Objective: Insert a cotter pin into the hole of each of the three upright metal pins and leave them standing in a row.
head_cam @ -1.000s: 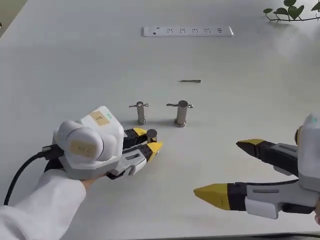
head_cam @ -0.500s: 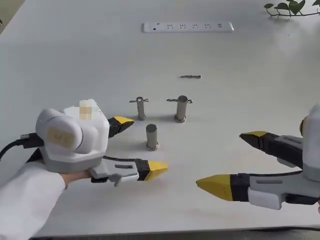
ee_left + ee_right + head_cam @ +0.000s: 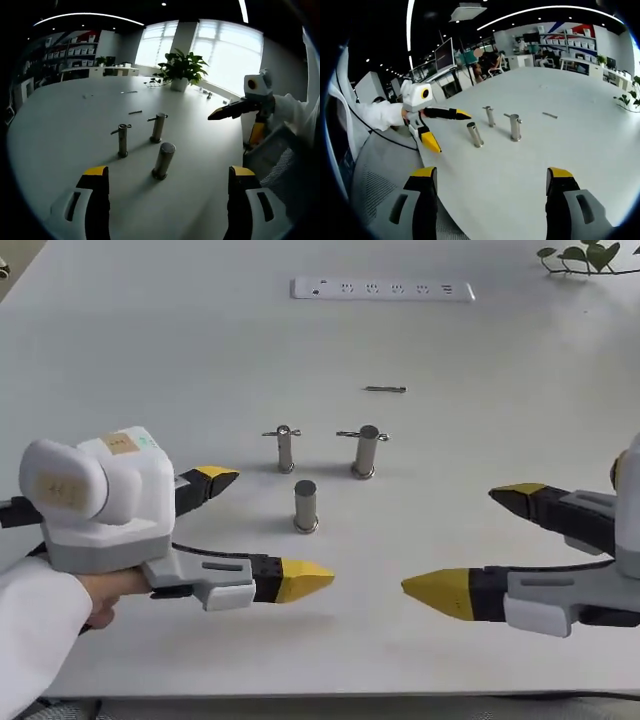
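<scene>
Three upright metal pins stand on the white table. The thin pin [image 3: 285, 448] and the thicker pin [image 3: 366, 451] behind each carry a cotter pin through the top. The front pin [image 3: 305, 506] stands bare, also seen as the nearest pin [image 3: 163, 160] and the left pin [image 3: 475, 134]. A loose cotter pin [image 3: 385, 389] lies farther back. My left gripper [image 3: 262, 526] is open, left of the bare pin and clear of it. My right gripper [image 3: 478, 544] is open at the right, holding nothing.
A white power strip [image 3: 382, 288] lies at the far edge of the table [image 3: 150, 360]. Plant leaves [image 3: 588, 256] show at the far right corner. A potted plant [image 3: 181, 70] stands on the table's far side in the left gripper view.
My left gripper has opened, let go of the front pin and drawn back to the left. The pin now stands alone. The right gripper has hardly moved.
</scene>
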